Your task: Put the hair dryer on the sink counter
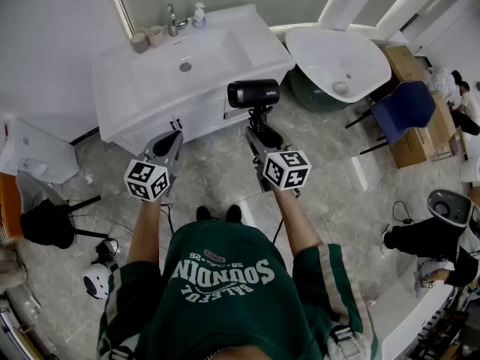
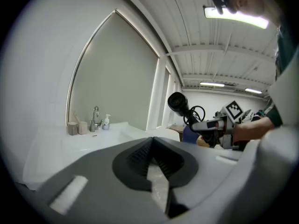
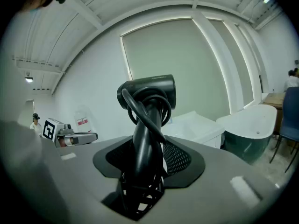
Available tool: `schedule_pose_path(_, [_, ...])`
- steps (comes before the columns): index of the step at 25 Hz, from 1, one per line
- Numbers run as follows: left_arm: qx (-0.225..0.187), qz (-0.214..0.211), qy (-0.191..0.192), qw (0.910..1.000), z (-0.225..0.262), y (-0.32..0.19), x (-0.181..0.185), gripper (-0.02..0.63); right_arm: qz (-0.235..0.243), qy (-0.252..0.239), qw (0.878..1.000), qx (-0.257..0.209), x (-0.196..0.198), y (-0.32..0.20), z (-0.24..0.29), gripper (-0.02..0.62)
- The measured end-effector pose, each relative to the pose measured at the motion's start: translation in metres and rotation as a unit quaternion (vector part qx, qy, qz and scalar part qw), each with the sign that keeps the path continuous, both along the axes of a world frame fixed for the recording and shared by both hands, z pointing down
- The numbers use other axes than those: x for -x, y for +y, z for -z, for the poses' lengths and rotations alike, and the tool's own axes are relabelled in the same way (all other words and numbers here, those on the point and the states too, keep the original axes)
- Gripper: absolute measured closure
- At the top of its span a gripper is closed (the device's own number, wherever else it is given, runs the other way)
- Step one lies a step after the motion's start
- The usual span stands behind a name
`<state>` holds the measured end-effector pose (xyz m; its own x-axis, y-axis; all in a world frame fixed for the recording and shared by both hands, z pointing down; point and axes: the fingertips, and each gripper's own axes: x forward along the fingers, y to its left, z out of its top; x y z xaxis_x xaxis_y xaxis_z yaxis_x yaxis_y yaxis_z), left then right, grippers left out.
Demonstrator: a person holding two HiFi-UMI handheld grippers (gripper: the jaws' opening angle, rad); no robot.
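Observation:
A black hair dryer [image 1: 253,94] stands upright in my right gripper [image 1: 259,122], its cord wound around the handle. In the right gripper view the jaws press on the handle [image 3: 142,157] and the barrel [image 3: 147,92] points sideways above them. The dryer hangs in the air just in front of the white sink counter [image 1: 247,43], near its right front corner. My left gripper [image 1: 174,135] is held level beside it, jaws together with nothing between them [image 2: 152,146]. The left gripper view shows the dryer [image 2: 178,101] off to the right and the counter [image 2: 51,148] ahead.
On the counter's back edge stand two cups [image 1: 148,37], a faucet [image 1: 173,21] and a soap bottle [image 1: 199,13]. A white bathtub [image 1: 337,58] lies right of the counter, with a blue chair [image 1: 405,107] beyond. A black stand [image 1: 45,223] is on the floor at left.

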<state>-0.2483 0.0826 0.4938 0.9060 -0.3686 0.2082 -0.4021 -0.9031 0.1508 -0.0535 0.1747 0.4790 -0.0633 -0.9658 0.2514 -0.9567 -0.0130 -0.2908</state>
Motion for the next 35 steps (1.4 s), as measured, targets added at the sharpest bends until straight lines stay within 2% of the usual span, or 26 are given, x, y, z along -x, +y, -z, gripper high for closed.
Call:
schedule_pose_path(5, [-0.001, -0.001, 0.001, 1.0000, 0.001, -0.003, 0.000, 0.554, 0.000, -0.016, 1.000, -0.019, 0.000, -0.003, 0.005, 0.402])
schedule_pose_path(18, [0.002, -0.010, -0.002, 0.9999, -0.003, -0.006, -0.013, 0.555, -0.007, -0.018, 1.000, -0.003, -0.010, -0.001, -0.005, 0.400])
schedule_pose_path(35, [-0.008, 0.003, -0.003, 1.0000, 0.004, -0.003, -0.057, 0.554, 0.002, -0.015, 1.000, -0.004, -0.058, 0.003, -0.009, 0.400])
